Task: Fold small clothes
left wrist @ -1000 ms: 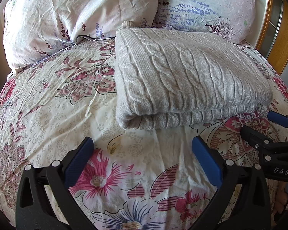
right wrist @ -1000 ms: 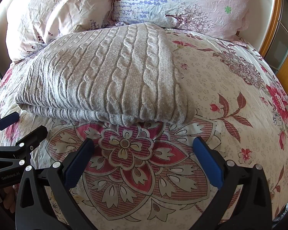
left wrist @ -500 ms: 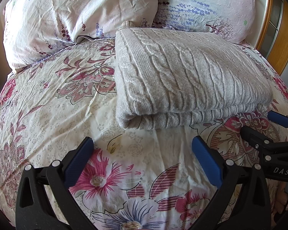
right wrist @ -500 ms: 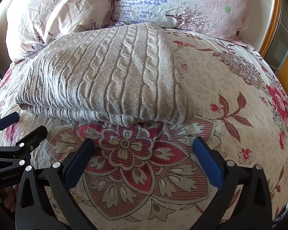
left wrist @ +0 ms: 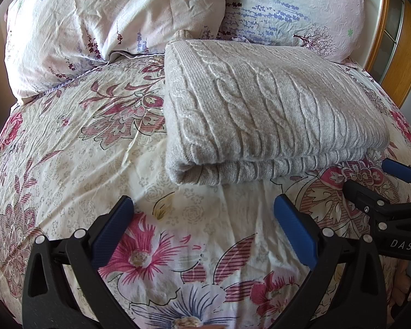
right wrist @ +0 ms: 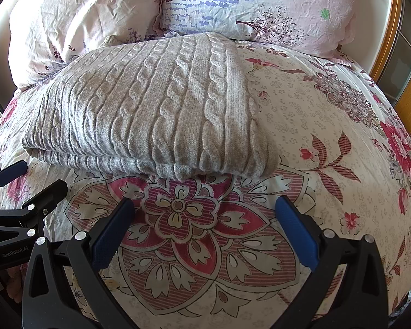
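A grey cable-knit sweater lies folded into a thick rectangle on the floral bed cover; it also shows in the right wrist view. My left gripper is open and empty, a short way in front of the sweater's near left corner. My right gripper is open and empty, in front of the sweater's near right corner. The right gripper also shows at the right edge of the left wrist view, and the left gripper at the left edge of the right wrist view.
The floral bed cover spreads around the sweater. Two floral pillows stand behind it at the head of the bed. A wooden frame with glass panes stands at the far right.
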A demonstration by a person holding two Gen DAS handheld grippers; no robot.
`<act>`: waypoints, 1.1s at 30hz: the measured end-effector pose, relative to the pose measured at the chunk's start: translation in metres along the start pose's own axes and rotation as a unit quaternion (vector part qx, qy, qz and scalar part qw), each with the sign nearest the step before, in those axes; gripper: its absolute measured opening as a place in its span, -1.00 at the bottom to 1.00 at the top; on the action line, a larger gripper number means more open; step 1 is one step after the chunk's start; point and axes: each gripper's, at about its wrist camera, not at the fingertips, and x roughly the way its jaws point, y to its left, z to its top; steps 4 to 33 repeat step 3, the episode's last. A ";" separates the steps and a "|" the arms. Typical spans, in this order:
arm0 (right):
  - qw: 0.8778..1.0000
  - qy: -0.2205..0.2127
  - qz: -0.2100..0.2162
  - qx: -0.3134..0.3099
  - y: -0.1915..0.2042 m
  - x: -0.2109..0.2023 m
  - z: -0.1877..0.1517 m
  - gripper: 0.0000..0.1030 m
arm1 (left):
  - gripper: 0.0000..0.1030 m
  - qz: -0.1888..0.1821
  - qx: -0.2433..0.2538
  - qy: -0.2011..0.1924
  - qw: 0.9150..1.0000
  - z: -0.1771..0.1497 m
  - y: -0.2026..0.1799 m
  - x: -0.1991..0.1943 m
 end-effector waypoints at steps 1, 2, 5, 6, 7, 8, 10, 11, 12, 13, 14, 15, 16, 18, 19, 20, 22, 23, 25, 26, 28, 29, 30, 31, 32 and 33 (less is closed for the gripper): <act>1.000 0.000 0.000 0.000 0.000 0.000 0.000 0.97 | 0.97 0.000 0.000 0.000 1.000 0.000 0.000 0.000; 1.000 0.000 0.000 0.000 0.000 0.000 0.000 0.97 | 0.97 0.000 0.000 0.000 1.000 0.000 0.000 0.000; 1.000 0.000 0.000 0.000 0.000 0.000 0.000 0.97 | 0.97 0.000 0.000 0.000 1.000 0.000 0.000 0.000; 1.000 0.000 0.000 0.000 0.000 0.000 0.000 0.97 | 0.97 0.000 0.000 0.000 1.000 0.000 0.000 0.000; 1.000 0.000 0.000 0.000 0.000 0.000 0.000 0.97 | 0.97 0.000 0.000 0.000 1.000 0.000 0.000 0.000; 1.000 0.000 0.000 0.000 0.000 0.000 0.000 0.97 | 0.97 0.000 0.000 0.000 1.000 0.000 0.000 0.000; 1.000 0.000 0.000 0.000 0.000 0.000 0.000 0.97 | 0.97 0.000 0.000 0.000 1.000 0.000 0.000 0.000; 1.000 0.000 0.000 0.000 0.000 0.000 0.000 0.97 | 0.97 0.000 0.000 0.000 1.000 0.000 0.000 0.000; 1.000 0.000 0.000 0.000 0.000 0.000 0.000 0.97 | 0.97 0.000 0.000 0.000 1.000 0.000 0.000 0.000; 1.000 0.000 0.000 0.000 0.000 0.000 0.000 0.97 | 0.97 0.000 0.000 0.000 1.000 0.000 0.000 0.000; 1.000 0.000 0.000 0.000 0.000 0.000 0.000 0.97 | 0.97 0.000 0.000 0.000 1.000 0.000 0.000 0.000; 1.000 0.000 0.000 0.000 0.000 0.000 0.000 0.97 | 0.97 0.000 0.000 0.000 1.000 0.000 0.000 0.000; 1.000 0.000 0.000 0.000 0.000 0.000 0.000 0.97 | 0.97 0.000 0.000 0.000 1.000 0.000 0.000 0.000; 1.000 0.000 0.000 0.000 0.000 0.000 0.000 0.97 | 0.97 0.000 0.000 0.000 1.000 0.000 0.000 0.000; 1.000 0.000 0.000 0.000 0.000 0.000 0.000 0.97 | 0.97 0.000 0.000 0.000 1.000 0.000 0.000 0.000; 1.000 0.000 0.000 0.000 0.000 0.000 0.000 0.97 | 0.97 0.000 0.000 0.000 1.000 0.000 0.000 0.000; 1.000 0.000 0.000 0.000 0.000 0.000 0.000 0.97 | 0.97 0.000 0.000 0.000 1.000 0.000 0.000 0.000; 1.000 0.000 0.000 0.000 0.000 0.000 0.000 0.97 | 0.97 0.000 0.000 0.000 1.000 0.000 0.000 0.000; 1.000 0.000 0.000 0.000 0.000 0.000 0.000 0.97 | 0.97 0.000 0.000 0.000 1.000 0.000 0.000 0.000; 1.000 0.000 0.000 0.000 0.000 0.000 0.000 0.97 | 0.97 0.000 0.000 0.000 1.000 0.000 0.000 0.000; 1.000 0.000 0.000 0.000 0.000 0.000 0.000 0.97 | 0.97 0.000 0.000 0.000 1.000 0.000 0.000 0.000; 1.000 0.000 0.000 0.000 0.000 0.000 0.000 0.97 | 0.97 0.000 0.000 0.000 1.000 0.000 0.000 0.000; 1.000 0.000 0.000 0.000 0.000 0.000 0.000 0.97 | 0.97 0.000 0.000 0.000 1.000 0.000 0.000 0.000; 1.000 0.000 0.000 0.000 0.000 0.000 0.000 0.97 | 0.97 0.000 0.000 0.000 1.000 0.000 0.000 0.000; 1.000 0.000 0.000 0.000 0.000 0.000 0.000 0.97 | 0.97 0.000 0.000 0.000 1.000 0.000 0.000 0.000; 1.000 0.000 0.000 0.000 0.000 0.000 0.000 0.97 | 0.97 0.000 0.000 0.000 1.000 0.000 0.000 0.000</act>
